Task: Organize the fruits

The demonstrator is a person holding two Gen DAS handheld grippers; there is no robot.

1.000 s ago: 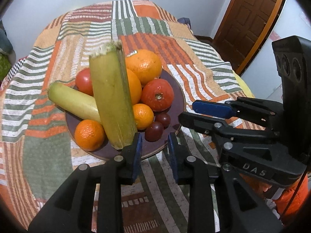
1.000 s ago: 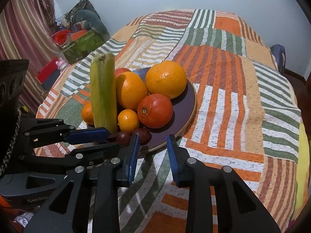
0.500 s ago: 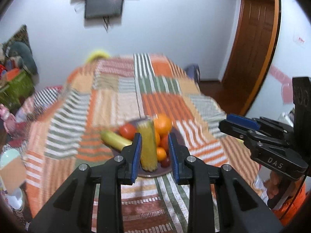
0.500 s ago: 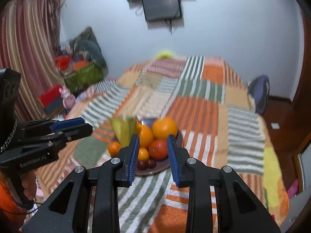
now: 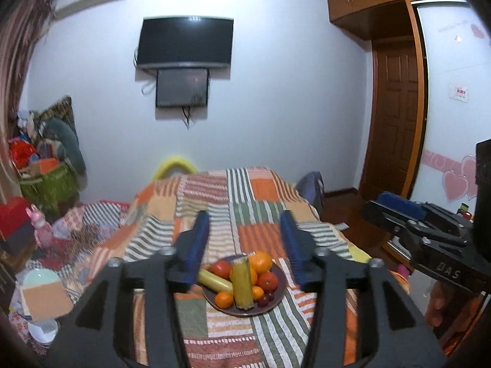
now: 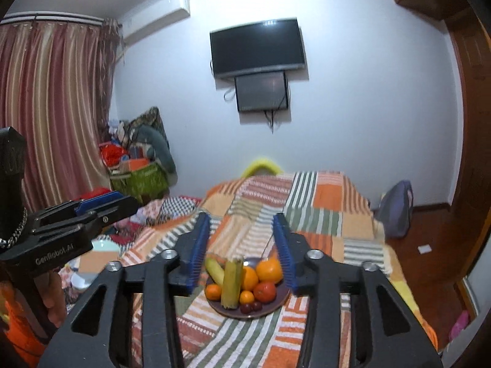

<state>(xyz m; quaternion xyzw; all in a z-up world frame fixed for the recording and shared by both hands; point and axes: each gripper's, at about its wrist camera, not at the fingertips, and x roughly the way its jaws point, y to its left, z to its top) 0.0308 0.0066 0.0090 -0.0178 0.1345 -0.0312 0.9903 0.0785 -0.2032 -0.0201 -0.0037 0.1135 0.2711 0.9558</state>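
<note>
Gaping wide and empty, both hand-held grippers (image 5: 245, 242) (image 6: 242, 242), fruit plate (image 5: 277, 300) well beyond.

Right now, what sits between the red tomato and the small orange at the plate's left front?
The upright sugarcane piece stands between the tomato and the small orange; left wrist view.

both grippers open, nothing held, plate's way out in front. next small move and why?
Probably bring one gripper, say the right gripper, forward and down toward the plate. Both it and the left gripper are open, empty and well back from the fruit. The large orange at the right edge looks most exposed for a first pick.
</note>
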